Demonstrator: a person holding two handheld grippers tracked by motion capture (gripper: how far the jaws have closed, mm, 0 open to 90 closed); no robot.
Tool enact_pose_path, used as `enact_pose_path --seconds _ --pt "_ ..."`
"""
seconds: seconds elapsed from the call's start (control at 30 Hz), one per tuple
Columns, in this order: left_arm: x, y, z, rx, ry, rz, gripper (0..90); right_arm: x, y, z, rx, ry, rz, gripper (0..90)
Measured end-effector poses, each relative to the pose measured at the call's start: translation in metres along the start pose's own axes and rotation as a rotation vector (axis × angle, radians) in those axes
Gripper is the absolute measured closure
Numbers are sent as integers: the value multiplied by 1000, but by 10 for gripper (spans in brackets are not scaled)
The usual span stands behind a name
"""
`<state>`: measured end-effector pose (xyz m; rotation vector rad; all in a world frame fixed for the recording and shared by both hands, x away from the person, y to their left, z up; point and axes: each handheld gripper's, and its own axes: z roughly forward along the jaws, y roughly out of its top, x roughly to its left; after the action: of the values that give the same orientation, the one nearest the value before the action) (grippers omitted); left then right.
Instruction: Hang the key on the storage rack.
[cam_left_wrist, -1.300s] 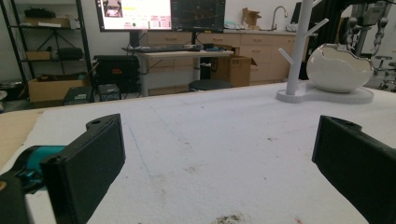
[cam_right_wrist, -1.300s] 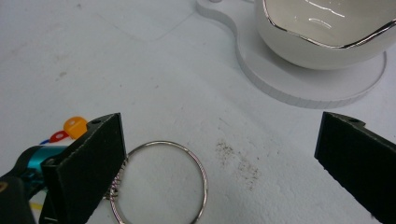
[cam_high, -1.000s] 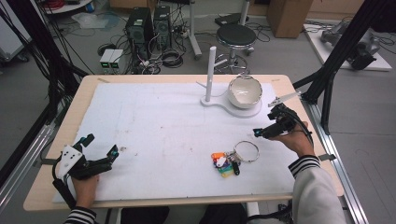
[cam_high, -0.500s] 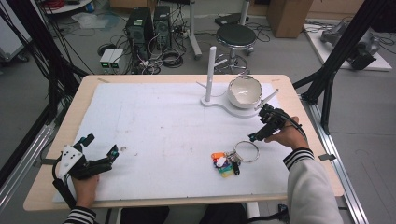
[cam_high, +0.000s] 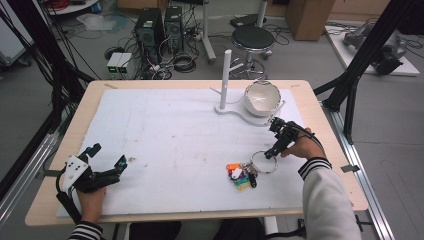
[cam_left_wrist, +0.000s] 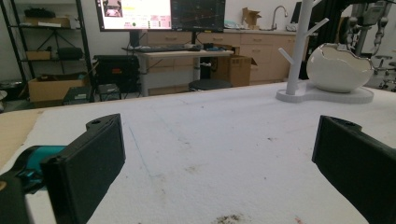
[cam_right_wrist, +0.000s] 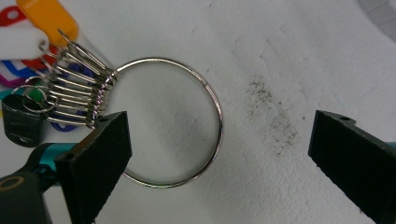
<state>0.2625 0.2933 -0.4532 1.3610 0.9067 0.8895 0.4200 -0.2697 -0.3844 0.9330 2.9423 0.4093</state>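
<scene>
A large metal key ring (cam_high: 263, 162) lies flat on the white mat, with a bunch of coloured tags (cam_high: 237, 176) on its left side. My right gripper (cam_high: 273, 143) points down at the ring's right edge with its jaws open. In the right gripper view the ring (cam_right_wrist: 219, 126) lies between the two jaws of the right gripper (cam_right_wrist: 218, 137), the left jaw over the ring's lower left rim, and the tags (cam_right_wrist: 44, 18) sit at the upper left. My left gripper (cam_high: 108, 155) rests open at the mat's near left corner, nothing between its jaws (cam_left_wrist: 219, 135).
A white stand with an upright post (cam_high: 226, 75) and a white bowl (cam_high: 262, 97) sits at the back right of the table, also ahead in the left gripper view (cam_left_wrist: 338, 67). The table edge (cam_high: 330, 130) runs close on the right.
My right gripper has come left and toward the person, from beside the bowl down onto the key ring. The left gripper has stayed put.
</scene>
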Motion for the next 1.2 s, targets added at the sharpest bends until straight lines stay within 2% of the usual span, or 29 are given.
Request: enact_pose_path --seconds 0.07,0.13,0.23,0.47,0.57,0.8,0.83,1.0,1.1,1.13,1.2 --pt "0 0 0 0 -1 -2 30 0 1 3 30 4 -18 101" --pt "0 0 0 0 0 0 30 -1 1 5 37 24 -18 145" --pt "0 0 0 2 0 0 29 -3 2 6 35 26 -6 165" --pt "0 0 0 3 -1 -2 30 -6 3 9 61 22 -2 211" --pt "0 0 0 3 0 0 30 -6 4 12 85 25 0 270" --pt "0 0 0 4 -1 -3 29 -7 7 16 109 14 -1 343" --pt "0 0 0 4 -1 -2 30 -8 7 17 120 12 -10 383" --pt "1 0 0 4 1 0 30 -8 7 17 132 13 -4 437" --pt "1 0 0 4 1 0 29 -8 7 19 140 19 -22 466" --pt "1 0 0 4 1 0 30 -7 8 19 146 24 -9 477" --pt "1 0 0 4 0 1 29 -8 9 21 152 20 -12 508"
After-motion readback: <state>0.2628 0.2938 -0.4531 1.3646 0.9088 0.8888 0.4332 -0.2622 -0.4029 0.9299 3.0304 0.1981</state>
